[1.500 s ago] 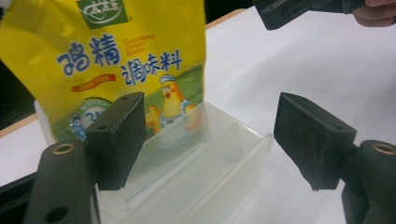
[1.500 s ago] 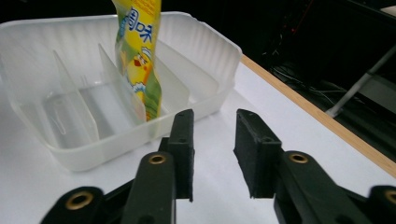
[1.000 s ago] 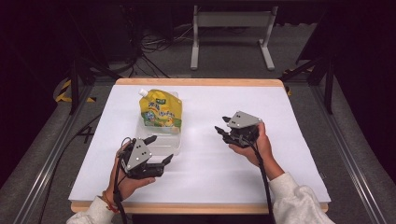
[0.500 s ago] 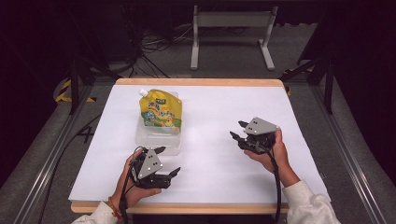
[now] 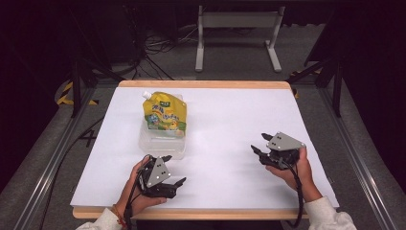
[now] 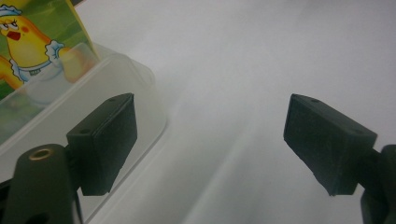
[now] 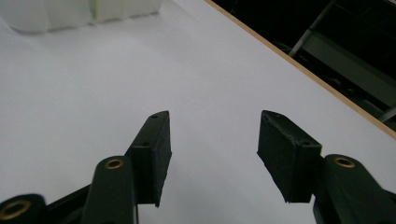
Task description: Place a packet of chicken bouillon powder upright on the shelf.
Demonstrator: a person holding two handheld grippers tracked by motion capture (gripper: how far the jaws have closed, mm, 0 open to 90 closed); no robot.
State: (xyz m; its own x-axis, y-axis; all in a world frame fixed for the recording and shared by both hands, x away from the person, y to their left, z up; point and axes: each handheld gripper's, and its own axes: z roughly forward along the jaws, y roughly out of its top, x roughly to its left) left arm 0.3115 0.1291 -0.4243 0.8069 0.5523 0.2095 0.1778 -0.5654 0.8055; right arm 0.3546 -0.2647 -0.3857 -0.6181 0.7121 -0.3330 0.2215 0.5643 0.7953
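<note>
High view, left to right: my left claw [image 5: 167, 179] rests near the tabletop's [image 5: 230, 120] front edge, jaws wide and empty, just beside the clear tub [image 5: 160, 143]. A yellow spout pouch [image 5: 165, 115] stands in that tub. My right claw [image 5: 261, 146] sits well apart, empty, jaws just opening. I judge the pouch soft, light and slick; best pinched at the stiff top seam by the spout.

Glossy printed plastic pouch [image 5: 165, 115] in a clear, smooth plastic tub [image 5: 161, 143]. Matt white sheet over a wood-edged worktop [image 5: 201, 84]. Matt black, faintly rough pads [image 6: 112, 140] with brass-coloured rivets.
</note>
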